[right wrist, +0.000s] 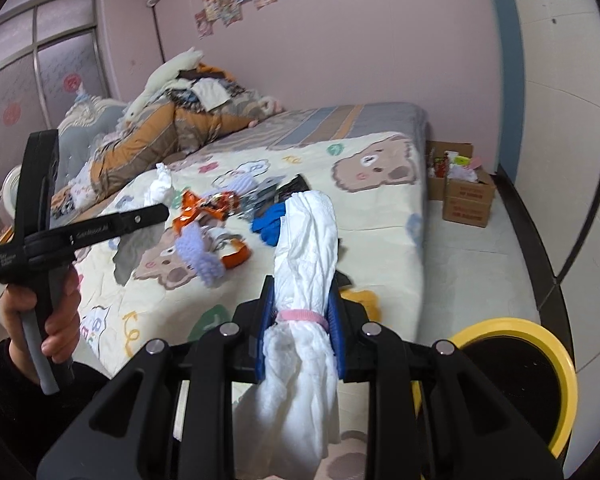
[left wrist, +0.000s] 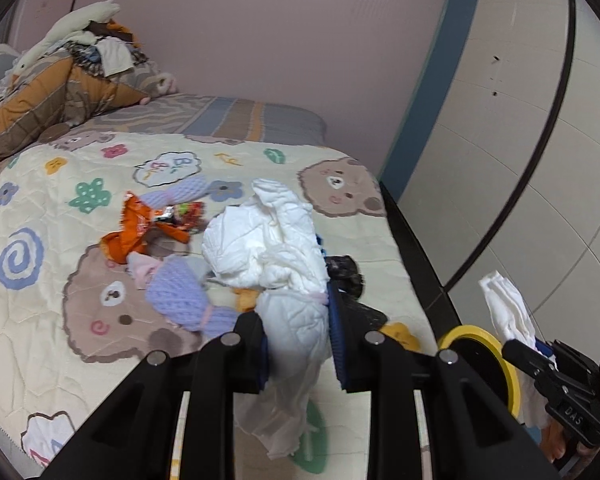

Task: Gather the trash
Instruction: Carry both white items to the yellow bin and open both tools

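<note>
My left gripper (left wrist: pixel 300 332) is shut on a crumpled white tissue (left wrist: pixel 276 248) above the bed's near edge; it also shows in the right wrist view (right wrist: pixel 162 194) with the tissue (right wrist: pixel 160 186). My right gripper (right wrist: pixel 302 320) is shut on a second white tissue (right wrist: pixel 308 248) with a pink band, and it shows in the left wrist view (left wrist: pixel 540 356). Orange wrappers (left wrist: pixel 140 228) and purple knitted pieces (left wrist: pixel 180 296) lie on the bear-print quilt (left wrist: pixel 60 240). A yellow-rimmed black bin (right wrist: pixel 516 376) stands on the floor at lower right, also in the left wrist view (left wrist: pixel 484 360).
A pile of clothes and soft toys (right wrist: pixel 172 120) lies at the head of the bed. Cardboard boxes with rubbish (right wrist: pixel 464 188) stand on the floor past the bed's far corner. A white wardrobe (left wrist: pixel 520 140) is at the right. More wrappers and blue cloth (right wrist: pixel 272 216) lie mid-bed.
</note>
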A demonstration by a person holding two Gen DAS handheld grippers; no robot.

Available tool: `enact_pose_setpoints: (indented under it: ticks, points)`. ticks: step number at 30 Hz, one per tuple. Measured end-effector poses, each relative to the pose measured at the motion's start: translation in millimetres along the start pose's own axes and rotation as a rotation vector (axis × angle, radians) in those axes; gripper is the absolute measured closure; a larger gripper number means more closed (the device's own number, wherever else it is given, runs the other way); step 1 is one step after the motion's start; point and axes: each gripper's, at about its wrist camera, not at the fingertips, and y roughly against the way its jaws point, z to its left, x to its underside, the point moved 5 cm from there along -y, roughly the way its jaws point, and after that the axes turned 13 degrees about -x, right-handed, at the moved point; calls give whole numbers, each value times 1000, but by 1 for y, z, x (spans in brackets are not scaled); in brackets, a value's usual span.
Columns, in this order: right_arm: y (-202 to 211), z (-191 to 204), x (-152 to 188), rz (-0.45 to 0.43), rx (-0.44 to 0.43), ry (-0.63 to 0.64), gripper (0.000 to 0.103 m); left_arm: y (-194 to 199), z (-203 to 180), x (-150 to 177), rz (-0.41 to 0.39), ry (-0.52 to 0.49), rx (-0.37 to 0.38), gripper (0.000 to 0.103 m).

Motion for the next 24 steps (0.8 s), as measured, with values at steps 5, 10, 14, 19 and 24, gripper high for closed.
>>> enact_pose_setpoints:
  ticks: [5, 10, 14, 19, 24]
  points:
    - [26, -28, -1, -46, 40, -36, 80, 0, -41, 8, 24, -66, 48, 80]
    - [51, -62, 0, -86, 97, -82, 80, 1, -85, 15, 53, -99, 112, 80]
    - [67, -88, 4, -109, 132, -125, 80, -2, -121, 19, 80, -127, 172, 80]
    - [87, -119, 13, -145, 168, -178, 80, 2, -164, 29, 88, -181, 236, 80]
    - [100, -144, 26, -154, 187, -222, 80, 1, -210, 45, 97, -243, 300, 80]
